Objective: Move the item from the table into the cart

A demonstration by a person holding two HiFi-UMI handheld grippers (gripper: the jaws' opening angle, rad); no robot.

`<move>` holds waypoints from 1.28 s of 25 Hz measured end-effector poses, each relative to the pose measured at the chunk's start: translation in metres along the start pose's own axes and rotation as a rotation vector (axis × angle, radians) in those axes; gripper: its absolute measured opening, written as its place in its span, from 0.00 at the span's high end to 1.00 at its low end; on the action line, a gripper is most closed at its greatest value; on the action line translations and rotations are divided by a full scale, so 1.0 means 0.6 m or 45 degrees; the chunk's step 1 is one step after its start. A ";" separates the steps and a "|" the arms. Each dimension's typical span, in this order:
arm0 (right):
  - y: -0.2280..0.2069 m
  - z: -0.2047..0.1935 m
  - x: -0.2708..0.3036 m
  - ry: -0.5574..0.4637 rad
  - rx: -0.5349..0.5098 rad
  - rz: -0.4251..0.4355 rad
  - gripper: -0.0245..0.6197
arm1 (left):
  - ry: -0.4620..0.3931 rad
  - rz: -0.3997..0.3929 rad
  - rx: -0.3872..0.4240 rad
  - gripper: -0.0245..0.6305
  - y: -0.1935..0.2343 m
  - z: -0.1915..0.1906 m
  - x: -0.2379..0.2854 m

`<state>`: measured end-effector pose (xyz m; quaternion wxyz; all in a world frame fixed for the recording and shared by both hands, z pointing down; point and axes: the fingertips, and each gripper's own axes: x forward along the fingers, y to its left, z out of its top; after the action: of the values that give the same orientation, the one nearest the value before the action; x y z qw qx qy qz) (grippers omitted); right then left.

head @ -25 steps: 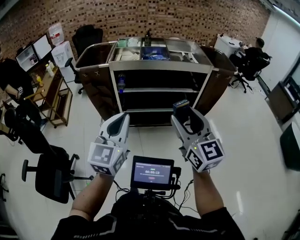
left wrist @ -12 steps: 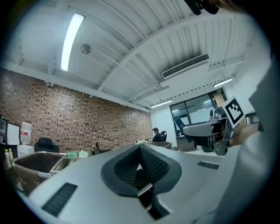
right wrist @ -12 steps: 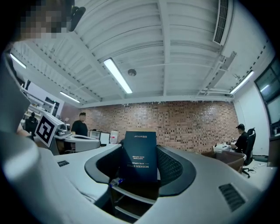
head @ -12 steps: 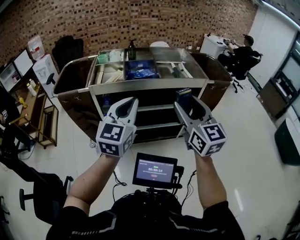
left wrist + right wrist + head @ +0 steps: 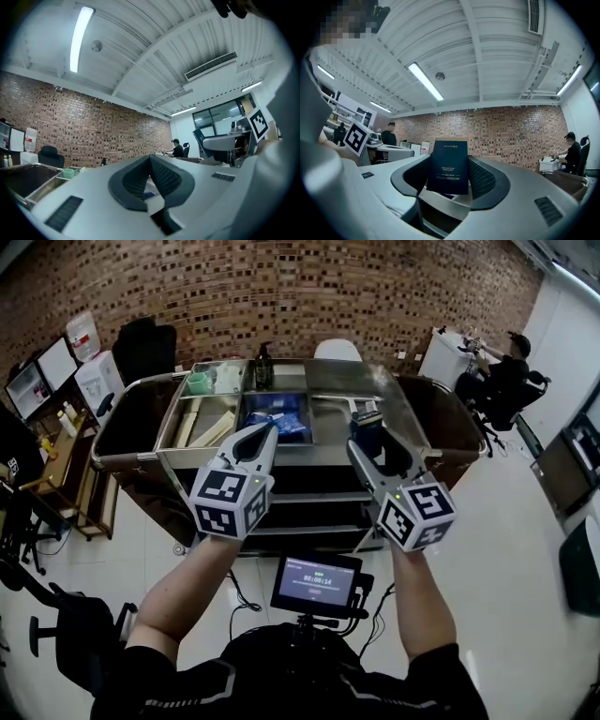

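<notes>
Two grippers reach the cart (image 5: 328, 367): the right gripper (image 5: 364, 432) pinches a navy box (image 5: 449, 165) in its jaws, while the left gripper (image 5: 268, 430) has its jaws pressed together, empty. Best to carry the box level toward 12 o'clock, lower it into the bare compartment (image 5: 330, 413), then release.

Your top (image 5: 427, 692) is black, short-sleeved, grey-trimmed. Your left gripper (image 5: 265, 430) and right gripper (image 5: 367, 435) are pale grey, dark-padded, each bearing a black-and-white marker cube (image 5: 228, 504).
</notes>
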<state>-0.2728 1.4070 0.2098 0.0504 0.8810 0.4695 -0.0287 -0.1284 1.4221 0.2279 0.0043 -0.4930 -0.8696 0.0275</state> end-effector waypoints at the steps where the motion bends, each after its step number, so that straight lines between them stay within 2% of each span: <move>1: -0.035 -0.001 0.018 0.003 -0.002 0.017 0.61 | -0.003 0.013 0.005 0.96 0.000 0.006 0.037; 6: -0.184 0.018 0.122 0.020 -0.011 0.067 0.61 | 0.000 0.034 0.000 0.96 0.017 0.048 0.200; 8: -0.225 0.027 0.173 0.031 -0.015 0.077 0.61 | 0.012 0.019 -0.033 0.96 0.040 0.058 0.257; 14: -0.270 0.051 0.321 0.060 -0.051 0.078 0.61 | -0.015 -0.002 -0.032 0.96 0.144 0.086 0.356; 21: -0.336 0.039 0.469 0.162 -0.074 0.083 0.61 | 0.036 -0.027 0.032 0.96 0.226 0.081 0.476; 23: -0.360 0.031 0.514 0.209 -0.076 0.097 0.61 | 0.060 -0.016 0.046 0.96 0.247 0.078 0.514; 27: -0.417 0.011 0.616 0.334 -0.056 0.135 0.61 | 0.151 0.006 -0.048 0.96 0.296 0.058 0.599; 32: -0.482 -0.081 0.721 0.551 -0.099 0.180 0.61 | 0.271 0.033 -0.107 0.96 0.339 -0.006 0.697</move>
<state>-0.2715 1.9292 0.1977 -0.0154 0.8948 0.4071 0.1827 -0.1689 1.8850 0.2129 0.0757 -0.5040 -0.8582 -0.0615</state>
